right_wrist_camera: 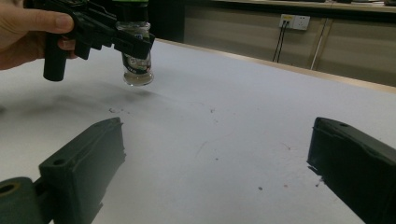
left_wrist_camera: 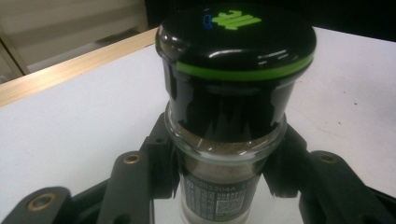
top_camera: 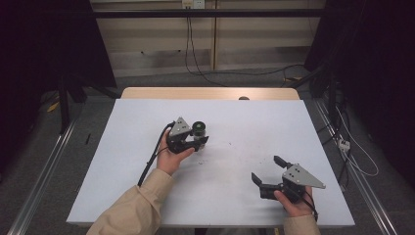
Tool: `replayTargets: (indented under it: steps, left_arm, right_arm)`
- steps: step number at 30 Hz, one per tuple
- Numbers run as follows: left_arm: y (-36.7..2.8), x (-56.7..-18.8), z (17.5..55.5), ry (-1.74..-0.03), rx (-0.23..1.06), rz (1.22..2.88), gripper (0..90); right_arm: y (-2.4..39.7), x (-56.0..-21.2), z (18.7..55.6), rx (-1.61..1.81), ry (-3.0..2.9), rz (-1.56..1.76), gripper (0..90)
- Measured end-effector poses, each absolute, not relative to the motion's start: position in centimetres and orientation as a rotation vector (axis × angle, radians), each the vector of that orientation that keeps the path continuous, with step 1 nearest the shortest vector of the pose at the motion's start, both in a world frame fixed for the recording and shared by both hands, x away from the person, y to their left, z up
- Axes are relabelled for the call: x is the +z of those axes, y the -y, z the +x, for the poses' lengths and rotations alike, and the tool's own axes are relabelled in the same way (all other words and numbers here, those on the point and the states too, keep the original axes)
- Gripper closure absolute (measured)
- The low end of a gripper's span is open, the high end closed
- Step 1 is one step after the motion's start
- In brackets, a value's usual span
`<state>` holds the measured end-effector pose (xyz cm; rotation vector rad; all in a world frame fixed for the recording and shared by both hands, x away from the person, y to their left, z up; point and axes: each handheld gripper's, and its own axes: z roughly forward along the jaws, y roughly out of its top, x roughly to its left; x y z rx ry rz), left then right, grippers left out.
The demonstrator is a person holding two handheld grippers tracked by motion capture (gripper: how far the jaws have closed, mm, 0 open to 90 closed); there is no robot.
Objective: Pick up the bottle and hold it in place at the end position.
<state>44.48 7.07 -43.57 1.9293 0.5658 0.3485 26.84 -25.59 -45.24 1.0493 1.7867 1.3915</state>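
The left hand-held gripper (top_camera: 199,140) sits left of the desk's middle, its jaws clamped on a small jar (top_camera: 198,129). In the left gripper view the jar (left_wrist_camera: 229,154) stands upright between the two black jaws, which press on its glass body just below the cap (left_wrist_camera: 236,56). The cap is black with a green ring and a green mark on top. The glass holds a brown powder, and a dark label (left_wrist_camera: 217,198) with small print wraps the lower part.

In the right gripper view the jar (right_wrist_camera: 136,58) hangs above the desk (right_wrist_camera: 224,116) with its base clear of the surface and a faint shadow beneath it. The left hand (right_wrist_camera: 25,35) wraps the handle of that gripper (right_wrist_camera: 128,44), one finger stretched along the top.

The right hand-held gripper (top_camera: 267,169) is at the near right of the desk (top_camera: 235,122), well apart from the jar. Its jaws stand wide apart with nothing between them, and the right hand (top_camera: 296,203) holds it from behind. Its grey three-cornered plate (top_camera: 301,175) faces up.

The desk top is white with a few small dark specks and scuffs near its middle.
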Motion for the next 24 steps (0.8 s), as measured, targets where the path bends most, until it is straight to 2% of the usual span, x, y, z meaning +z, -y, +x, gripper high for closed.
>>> replayTargets:
  steps: [24]
  left_arm:
    - [-4.8,-44.2,45.6,-0.535,0.325,1.945,53.4]
  right_arm:
    - [25.6,-45.2,27.0,1.393,-1.788,1.052,3.1]
